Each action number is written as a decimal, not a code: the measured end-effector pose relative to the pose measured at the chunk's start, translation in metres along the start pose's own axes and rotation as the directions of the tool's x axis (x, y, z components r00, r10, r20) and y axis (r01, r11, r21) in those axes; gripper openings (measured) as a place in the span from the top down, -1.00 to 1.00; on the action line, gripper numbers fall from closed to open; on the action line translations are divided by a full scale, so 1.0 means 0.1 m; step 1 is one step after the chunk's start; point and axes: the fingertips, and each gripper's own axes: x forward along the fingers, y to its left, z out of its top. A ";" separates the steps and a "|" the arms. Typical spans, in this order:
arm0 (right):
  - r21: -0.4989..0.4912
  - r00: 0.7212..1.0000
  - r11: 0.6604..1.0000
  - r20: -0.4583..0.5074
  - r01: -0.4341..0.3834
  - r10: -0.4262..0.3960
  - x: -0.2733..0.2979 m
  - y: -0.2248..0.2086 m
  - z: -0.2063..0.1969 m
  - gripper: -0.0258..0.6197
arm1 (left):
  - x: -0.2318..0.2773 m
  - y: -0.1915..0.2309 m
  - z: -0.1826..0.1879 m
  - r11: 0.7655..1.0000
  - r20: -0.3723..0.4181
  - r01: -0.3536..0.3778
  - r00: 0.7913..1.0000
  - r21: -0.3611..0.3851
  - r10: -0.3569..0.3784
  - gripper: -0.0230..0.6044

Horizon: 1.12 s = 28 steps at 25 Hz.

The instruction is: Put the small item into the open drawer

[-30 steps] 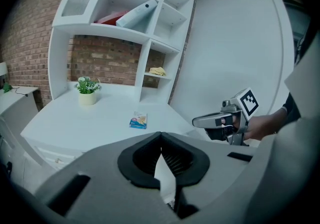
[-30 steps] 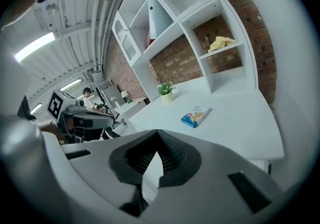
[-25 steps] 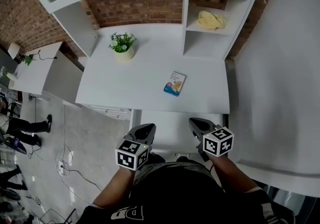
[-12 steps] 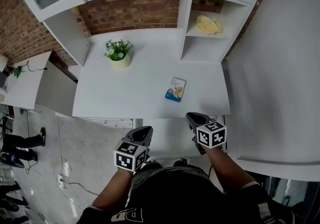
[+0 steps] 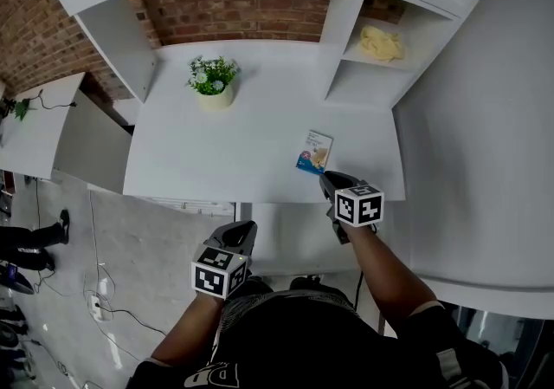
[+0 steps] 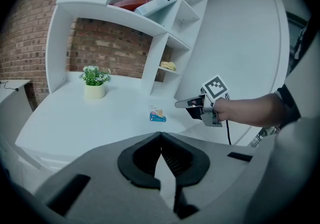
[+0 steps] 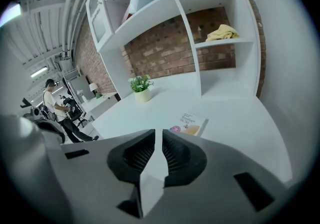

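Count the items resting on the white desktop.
2: a potted plant at the back left, and a small packet near the front right edge. Nothing looks hidden.

the desk (image 5: 216, 153) is showing plain white, the back wall (image 5: 242, 6) red-brown brick. the small packet (image 5: 315, 152) is wearing blue, cream and orange. the plant (image 5: 212, 74) is showing green with white flecks. the left gripper (image 5: 247, 228) and right gripper (image 5: 327, 178) are showing dark grey, their cubes carrying black-and-white squares.

The small flat blue-and-white packet (image 7: 190, 124) on the white tabletop (image 7: 240, 113) carries print too fine to read. White letters (image 5: 212, 374) on the person's black shirt (image 5: 303, 327), cut by the frame edge, perhaps read "PD".
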 end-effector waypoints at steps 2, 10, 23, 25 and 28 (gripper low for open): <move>0.008 1.000 1.000 -0.016 0.015 -0.015 0.15 -0.03 0.02 0.73 | 0.00 0.11 -0.06 1.000 -0.011 -0.007 1.000 0.002 0.007 0.88; 0.104 0.988 0.985 -0.080 0.138 -0.130 0.68 -0.37 0.02 0.25 | 0.01 0.35 -0.17 0.999 -0.034 -0.020 0.999 -0.025 0.019 0.88; 0.173 0.913 0.909 -0.228 0.380 -0.339 1.40 -0.93 -0.10 -0.31 | -0.09 0.65 -0.37 0.998 -0.085 -0.044 0.996 -0.054 0.039 0.88; 0.181 0.895 0.891 -0.254 0.416 -0.367 1.45 -1.01 -0.14 -0.34 | -0.10 0.68 -0.39 0.997 -0.093 -0.046 0.995 -0.062 0.040 0.88; 0.201 0.873 0.865 -0.278 0.461 -0.401 1.52 -1.07 -0.17 -0.42 | -0.12 0.73 -0.40 0.996 -0.093 -0.052 0.995 -0.071 0.045 0.88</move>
